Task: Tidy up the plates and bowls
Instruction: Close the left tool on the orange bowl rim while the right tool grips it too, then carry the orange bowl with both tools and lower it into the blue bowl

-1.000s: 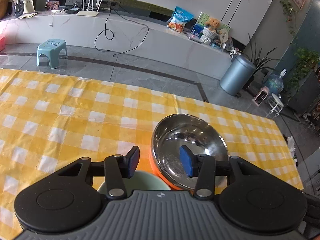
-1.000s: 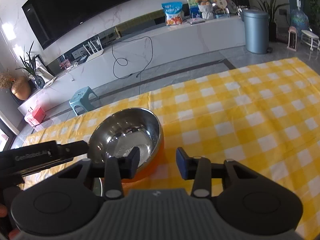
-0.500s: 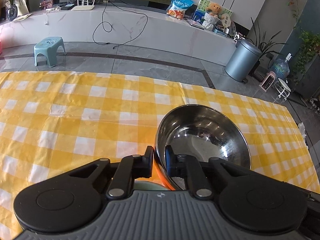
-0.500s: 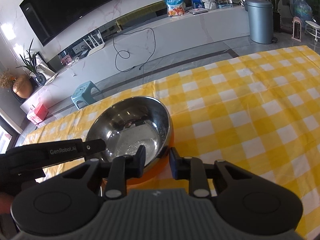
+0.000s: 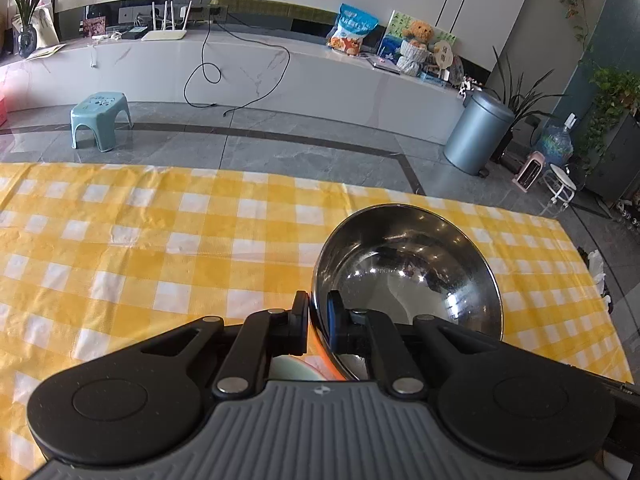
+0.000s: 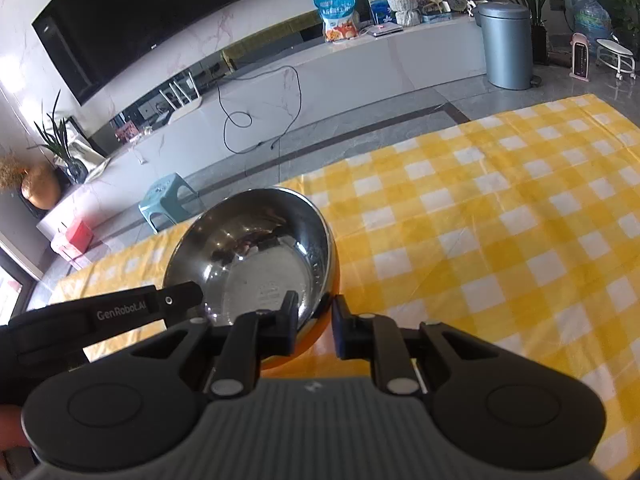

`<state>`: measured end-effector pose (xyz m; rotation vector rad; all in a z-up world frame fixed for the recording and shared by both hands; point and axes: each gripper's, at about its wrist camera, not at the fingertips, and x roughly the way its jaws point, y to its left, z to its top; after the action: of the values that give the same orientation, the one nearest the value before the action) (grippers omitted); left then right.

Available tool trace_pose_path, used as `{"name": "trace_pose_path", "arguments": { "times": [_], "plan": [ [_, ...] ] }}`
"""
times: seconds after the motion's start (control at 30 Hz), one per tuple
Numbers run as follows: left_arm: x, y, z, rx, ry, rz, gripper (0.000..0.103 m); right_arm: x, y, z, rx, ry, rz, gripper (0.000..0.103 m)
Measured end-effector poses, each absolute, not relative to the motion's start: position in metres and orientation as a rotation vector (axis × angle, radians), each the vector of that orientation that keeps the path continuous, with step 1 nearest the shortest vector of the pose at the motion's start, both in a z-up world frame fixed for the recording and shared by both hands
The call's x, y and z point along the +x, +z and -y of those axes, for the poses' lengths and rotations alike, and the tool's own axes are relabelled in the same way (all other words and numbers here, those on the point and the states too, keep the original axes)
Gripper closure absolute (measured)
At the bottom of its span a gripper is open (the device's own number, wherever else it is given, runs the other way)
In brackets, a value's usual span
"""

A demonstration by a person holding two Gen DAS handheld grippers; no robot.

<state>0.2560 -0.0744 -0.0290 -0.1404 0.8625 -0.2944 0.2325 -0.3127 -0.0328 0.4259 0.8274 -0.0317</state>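
A shiny steel bowl point(image 5: 408, 276) sits in an orange bowl point(image 5: 326, 360) on the yellow checked tablecloth. My left gripper point(image 5: 318, 320) is shut on the steel bowl's near left rim, one finger inside and one outside. In the right wrist view the same steel bowl point(image 6: 256, 252) is tilted and lifted a little. My right gripper point(image 6: 314, 320) is shut on its right rim together with the orange bowl point(image 6: 320, 332) under it. The left gripper's arm point(image 6: 120, 312) comes in from the left. A pale green bowl point(image 5: 292, 368) shows under my left fingers.
The yellow checked tablecloth point(image 5: 140, 264) runs wide to the left, and to the right in the right wrist view point(image 6: 500, 248). Its far edge drops to a grey tiled floor with a blue stool point(image 5: 100, 118) and a grey bin point(image 5: 478, 136).
Both grippers went from open to shut on the steel bowl's rim. The bowl has tilted and risen, and both cameras have moved with it.
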Motion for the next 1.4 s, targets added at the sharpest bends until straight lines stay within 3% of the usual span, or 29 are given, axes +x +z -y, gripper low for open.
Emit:
{"name": "trace_pose_path", "arguments": {
  "times": [0.67,1.4],
  "plan": [
    [0.128,0.032,0.033,-0.212,-0.203,-0.812,0.093,0.113,0.035,0.289,0.446,0.112,-0.807,0.088],
    [0.028,-0.005,0.007,-0.341,-0.214,-0.87,0.09,0.003,0.024,0.286,0.482,0.137,-0.83,0.09]
  ]
}}
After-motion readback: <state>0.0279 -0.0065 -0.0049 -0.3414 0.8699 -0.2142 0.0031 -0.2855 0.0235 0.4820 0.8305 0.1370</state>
